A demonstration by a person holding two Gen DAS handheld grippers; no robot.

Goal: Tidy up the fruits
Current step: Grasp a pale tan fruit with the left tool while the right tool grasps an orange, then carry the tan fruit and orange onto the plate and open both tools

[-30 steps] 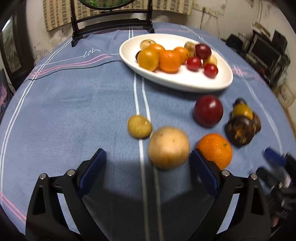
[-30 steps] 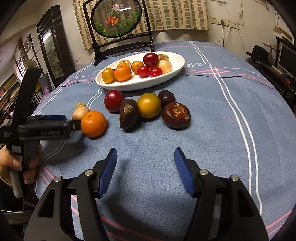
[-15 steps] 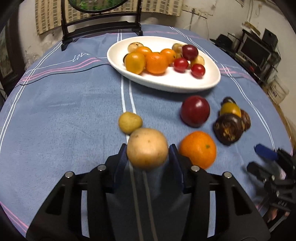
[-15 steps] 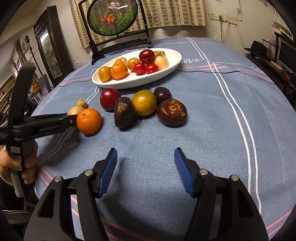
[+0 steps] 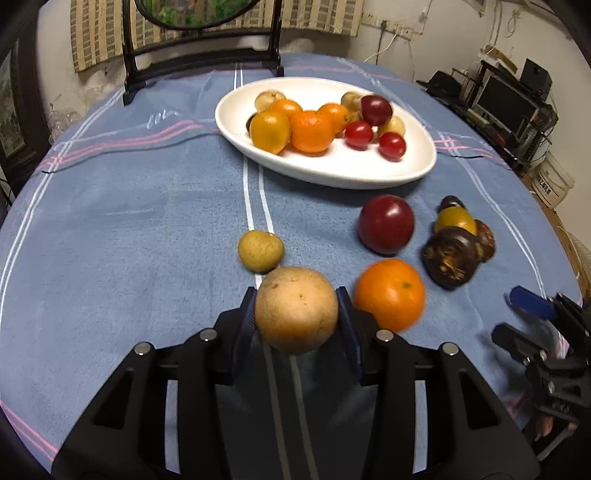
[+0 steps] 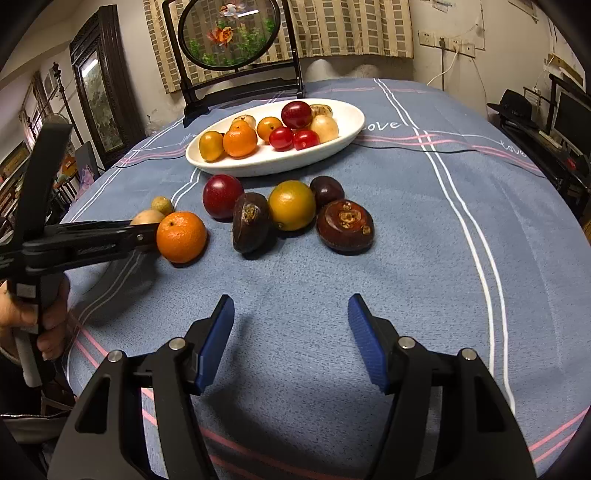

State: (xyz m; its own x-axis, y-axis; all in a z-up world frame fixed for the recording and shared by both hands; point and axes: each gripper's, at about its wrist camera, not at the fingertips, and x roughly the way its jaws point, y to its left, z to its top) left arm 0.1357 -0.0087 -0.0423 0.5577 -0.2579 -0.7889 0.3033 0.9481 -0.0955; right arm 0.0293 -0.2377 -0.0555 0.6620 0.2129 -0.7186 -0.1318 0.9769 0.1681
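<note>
My left gripper [image 5: 296, 317] is shut on a round tan fruit [image 5: 296, 309] and holds it just above the blue cloth; the tan fruit also shows in the right wrist view [image 6: 146, 218]. An orange [image 5: 389, 293] lies just right of it. A small yellow-green fruit [image 5: 260, 250], a dark red plum [image 5: 386, 224], a yellow citrus [image 6: 291, 205] and dark brown water chestnuts [image 6: 345, 226] lie loose on the cloth. The white oval plate [image 5: 417, 170] beyond holds several fruits. My right gripper [image 6: 291, 332] is open and empty, short of the loose fruits.
A round table under a blue striped cloth [image 6: 424, 258]. A dark wooden stand with a round painted panel [image 6: 229, 33] rises behind the plate. A framed mirror [image 6: 98, 96] is at left; shelves and a monitor [image 5: 506, 103] at right. The table edge curves close on both sides.
My left gripper closed on the tan fruit and lifted it slightly, moving toward the plate. My right gripper stayed open and shifted only a little.
</note>
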